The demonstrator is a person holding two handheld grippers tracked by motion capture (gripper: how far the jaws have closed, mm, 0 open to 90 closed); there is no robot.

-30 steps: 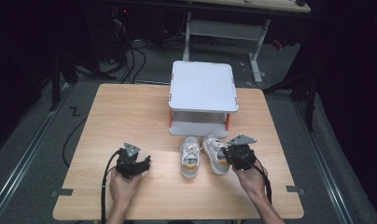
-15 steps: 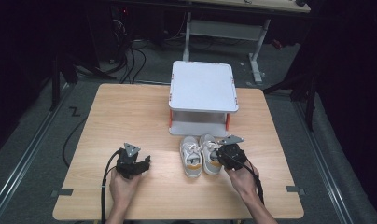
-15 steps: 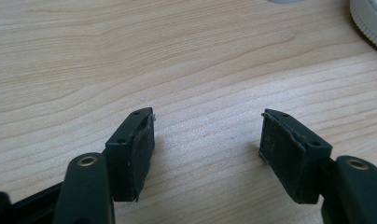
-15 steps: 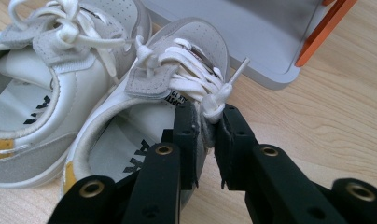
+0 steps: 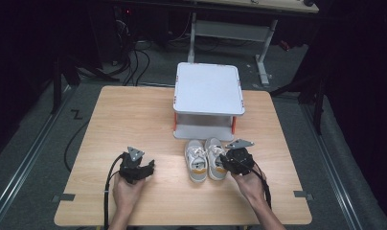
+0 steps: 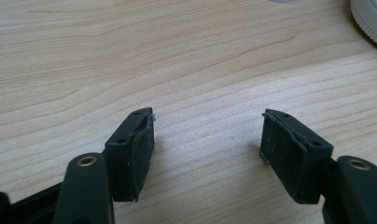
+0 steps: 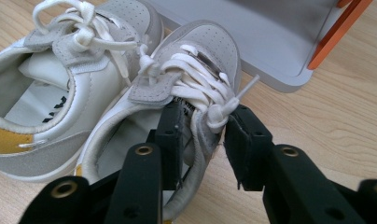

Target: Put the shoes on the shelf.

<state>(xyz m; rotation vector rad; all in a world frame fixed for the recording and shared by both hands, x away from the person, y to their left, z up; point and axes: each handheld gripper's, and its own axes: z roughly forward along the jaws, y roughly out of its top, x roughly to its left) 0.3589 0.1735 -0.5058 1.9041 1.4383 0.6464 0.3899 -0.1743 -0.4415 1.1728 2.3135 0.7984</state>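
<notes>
Right gripper view – R tool (image 7: 203,140) clamping 1 of 2 sneakers' (image 7: 186,88) side wall, L tool (image 6: 207,140) spread wide – 1 shelf (image 5: 208,98).

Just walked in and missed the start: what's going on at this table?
A person holds a gripper in each hand at a wooden table. The right gripper has its jaws straddling the side wall of the right-hand shoe, one jaw inside and one outside, closing on it. The other shoe sits close beside it, both in front of a small grey two-tier shelf. The left gripper is open over bare wood, holding nothing.
</notes>
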